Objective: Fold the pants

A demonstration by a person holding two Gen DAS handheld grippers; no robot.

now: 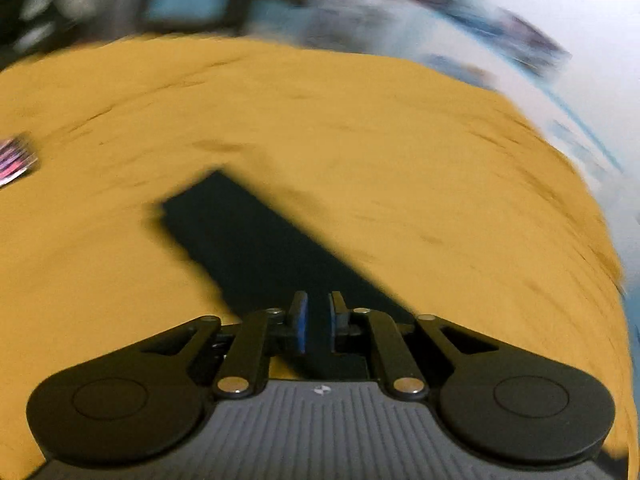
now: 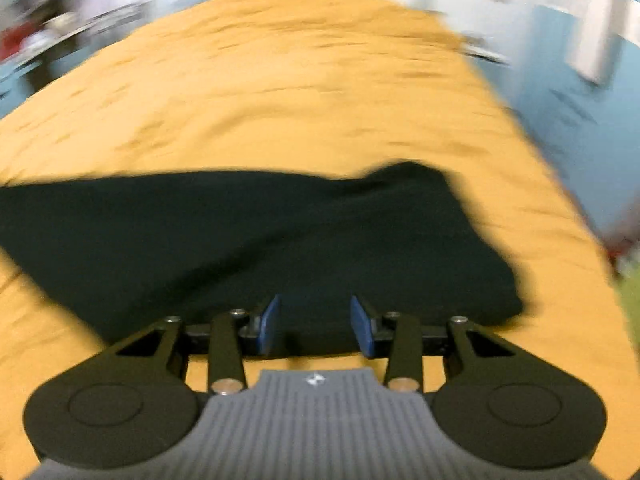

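Observation:
Dark pants lie on a mustard-yellow sheet (image 1: 360, 120). In the left wrist view one long narrow pant leg (image 1: 248, 240) runs from under my left gripper (image 1: 318, 312) up and to the left. That gripper's blue pads stand a small gap apart, and only dark cloth shows in the gap. In the right wrist view the wider part of the pants (image 2: 240, 232) spreads across the sheet (image 2: 280, 100), with a bunched corner at its upper right. My right gripper (image 2: 316, 320) hovers over the pants' near edge with its pads wide apart and not pressing on anything. Both views are blurred.
A small striped pink-and-dark object (image 1: 14, 156) lies on the sheet at the far left. Beyond the sheet's far and right edges are blurred pale blue surfaces (image 2: 560, 120) and white furniture.

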